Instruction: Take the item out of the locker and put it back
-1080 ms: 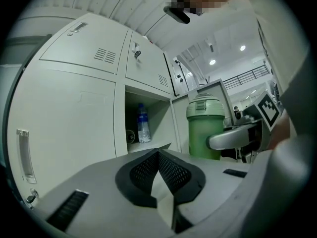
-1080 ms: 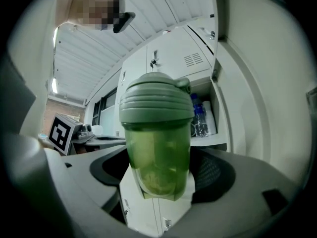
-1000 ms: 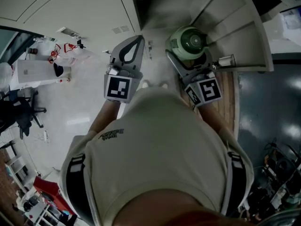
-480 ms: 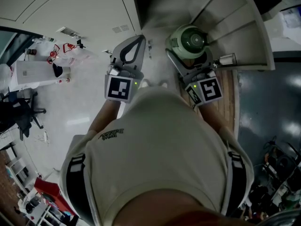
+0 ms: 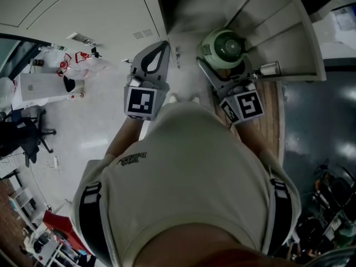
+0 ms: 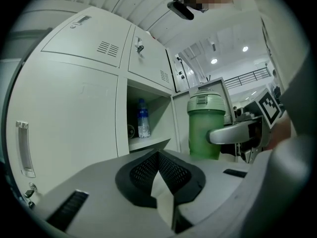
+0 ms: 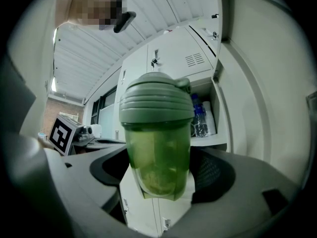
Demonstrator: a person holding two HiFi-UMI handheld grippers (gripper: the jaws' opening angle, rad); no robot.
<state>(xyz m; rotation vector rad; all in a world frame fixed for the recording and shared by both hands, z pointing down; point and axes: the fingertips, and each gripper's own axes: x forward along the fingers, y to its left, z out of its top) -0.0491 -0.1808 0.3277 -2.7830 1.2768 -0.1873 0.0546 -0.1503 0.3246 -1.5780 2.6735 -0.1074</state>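
Removal done: right gripper (image 5: 222,64) pinches the green shaker bottle (image 7: 157,148), apparently just outside the open locker's (image 6: 122,118) front edge; return pending; left gripper (image 6: 162,178) fingers pressed together, empty.

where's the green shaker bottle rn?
The green shaker bottle is clamped upright in the right gripper, on the person's right in the head view. It is outside the open locker compartment, where a water bottle stands.
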